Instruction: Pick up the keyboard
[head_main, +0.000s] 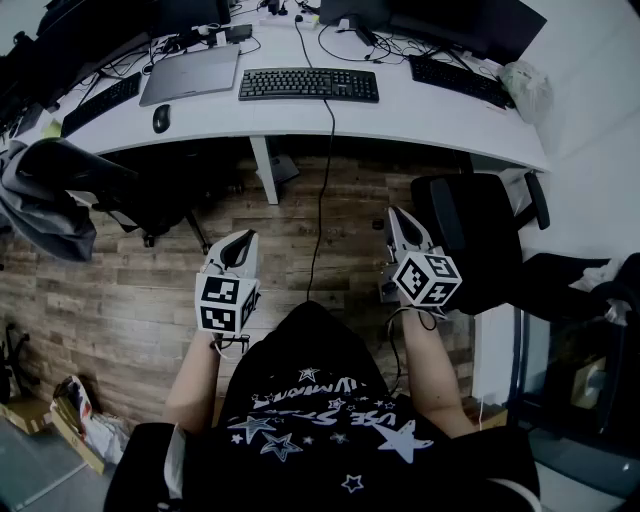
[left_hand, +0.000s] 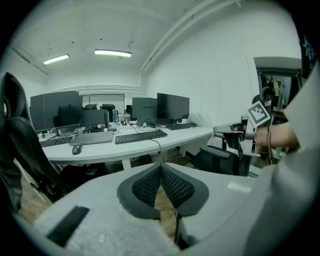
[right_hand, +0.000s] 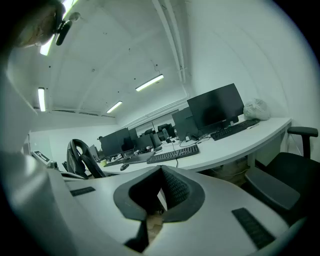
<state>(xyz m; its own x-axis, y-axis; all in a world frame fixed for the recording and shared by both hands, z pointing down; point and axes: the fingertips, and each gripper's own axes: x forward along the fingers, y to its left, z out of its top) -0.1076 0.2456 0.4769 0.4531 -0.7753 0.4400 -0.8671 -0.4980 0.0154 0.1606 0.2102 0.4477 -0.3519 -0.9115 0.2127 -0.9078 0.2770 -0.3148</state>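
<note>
Keyboard lies mid-bench, near the white bench's front edge, its cable hanging over. Left gripper and right gripper fingers closed tight, holding nothing, well short of it over wood floor. Black chair beside right gripper.

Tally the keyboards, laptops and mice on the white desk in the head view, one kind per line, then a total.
keyboards: 3
laptop: 1
mouse: 1
Total: 5
</note>
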